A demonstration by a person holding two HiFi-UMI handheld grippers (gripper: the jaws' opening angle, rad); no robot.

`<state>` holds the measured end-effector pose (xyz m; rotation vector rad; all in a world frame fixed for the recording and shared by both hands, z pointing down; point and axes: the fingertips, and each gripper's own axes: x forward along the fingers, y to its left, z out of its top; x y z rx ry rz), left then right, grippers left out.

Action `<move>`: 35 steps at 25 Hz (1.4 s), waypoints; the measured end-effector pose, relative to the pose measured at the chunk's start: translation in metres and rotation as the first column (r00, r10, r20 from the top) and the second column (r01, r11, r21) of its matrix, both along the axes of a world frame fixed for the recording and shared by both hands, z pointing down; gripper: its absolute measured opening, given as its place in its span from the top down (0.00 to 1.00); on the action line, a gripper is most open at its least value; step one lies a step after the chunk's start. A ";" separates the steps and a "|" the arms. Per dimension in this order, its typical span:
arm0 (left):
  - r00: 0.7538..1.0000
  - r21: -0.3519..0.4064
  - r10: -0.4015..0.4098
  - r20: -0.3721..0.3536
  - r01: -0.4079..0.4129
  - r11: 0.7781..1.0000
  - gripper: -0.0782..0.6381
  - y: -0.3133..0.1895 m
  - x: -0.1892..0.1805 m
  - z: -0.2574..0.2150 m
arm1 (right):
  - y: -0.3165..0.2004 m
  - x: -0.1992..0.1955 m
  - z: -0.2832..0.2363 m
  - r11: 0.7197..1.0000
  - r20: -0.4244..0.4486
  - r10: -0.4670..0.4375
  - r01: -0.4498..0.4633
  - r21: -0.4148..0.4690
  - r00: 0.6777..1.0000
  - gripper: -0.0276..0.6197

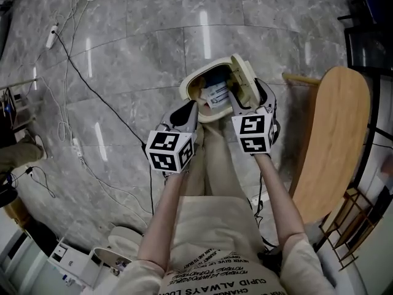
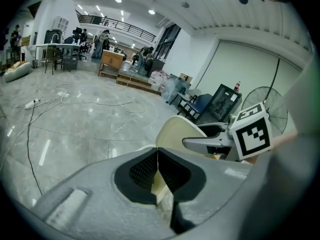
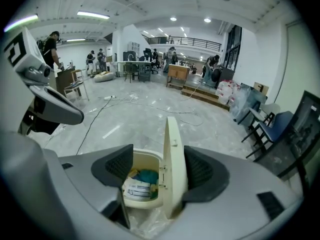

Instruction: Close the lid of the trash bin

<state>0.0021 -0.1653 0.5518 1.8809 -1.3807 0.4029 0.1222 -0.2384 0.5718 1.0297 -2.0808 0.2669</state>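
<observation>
A cream trash bin (image 1: 198, 85) stands on the floor in front of me, holding paper and blue waste (image 3: 140, 184). Its lid (image 1: 244, 82) is raised upright on the bin's right side. My right gripper (image 1: 250, 100) is open, and the lid (image 3: 172, 169) stands edge-on between its jaws, close against the right-hand pad (image 3: 200, 171). My left gripper (image 1: 191, 106) is shut on nothing, its pads (image 2: 172, 171) pressed together just short of the bin's near left rim. In the left gripper view the lid (image 2: 177, 131) shows beyond the shut jaws, with the right gripper (image 2: 215, 143) reaching along it.
A wooden chair (image 1: 331, 134) stands close on the right of the bin. Cables (image 1: 73, 60) and power strips trail over the grey marble floor on the left. White boxes and shoes (image 1: 113, 257) lie by my left foot. People and desks are far off.
</observation>
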 end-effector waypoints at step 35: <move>0.983 -0.063 0.171 -0.061 -0.175 0.983 0.86 0.053 -0.075 0.047 | 0.077 -0.094 0.060 0.986 0.005 0.163 -0.163 -0.025 0.987 0.47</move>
